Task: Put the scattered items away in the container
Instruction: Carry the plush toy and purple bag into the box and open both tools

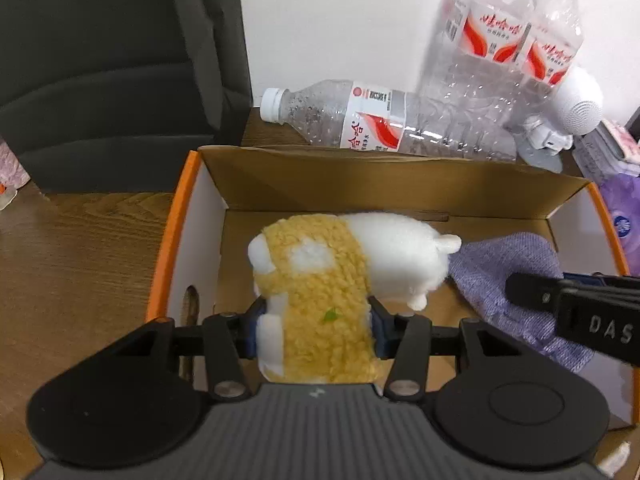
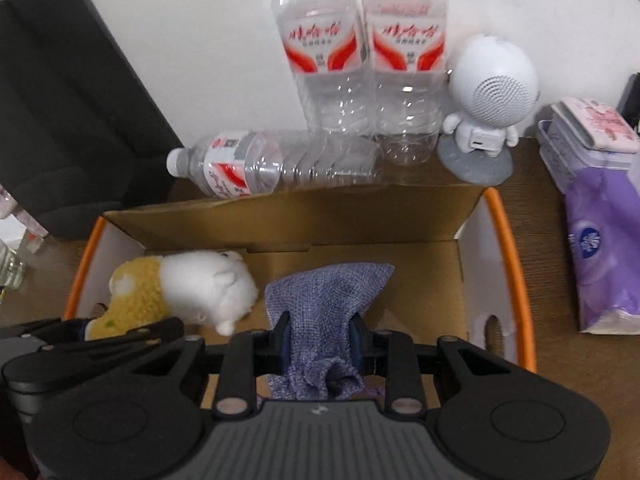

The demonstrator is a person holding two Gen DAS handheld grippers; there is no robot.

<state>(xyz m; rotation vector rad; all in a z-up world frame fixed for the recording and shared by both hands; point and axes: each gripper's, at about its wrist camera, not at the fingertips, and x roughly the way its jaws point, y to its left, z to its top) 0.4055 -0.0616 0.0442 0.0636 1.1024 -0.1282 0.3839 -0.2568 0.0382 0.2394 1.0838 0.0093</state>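
Left gripper point(image 1: 316, 330) has its fingers clamped on the plush toy point(image 1: 332, 276), yellow-and-white, held inside the open cardboard box point(image 1: 200, 184) with the orange rim. Right gripper point(image 2: 320, 340) has its fingers narrow, pinching the purple knit cloth point(image 2: 324, 300), also inside the box, just beside the toy's white end.

The left wrist view shows the toy's yellow woolly body close up, with a small green speck; the right gripper pokes in at the right edge, over the cloth. Only this view shows the oval hole in the box's left wall.

The right wrist view shows the cloth bunched between the fingers and the cut-out in the box's right wall. It shows in full what the left view has cropped or blurred: two upright bottles point(image 2: 360, 60), a white round-headed speaker figure point(image 2: 488, 92) on a grey base, a purple tissue pack point(image 2: 600, 240).

Both views: one bottle point(image 1: 360, 120) lying on its side behind the box on the wooden surface point(image 1: 80, 240); a dark chair at left.
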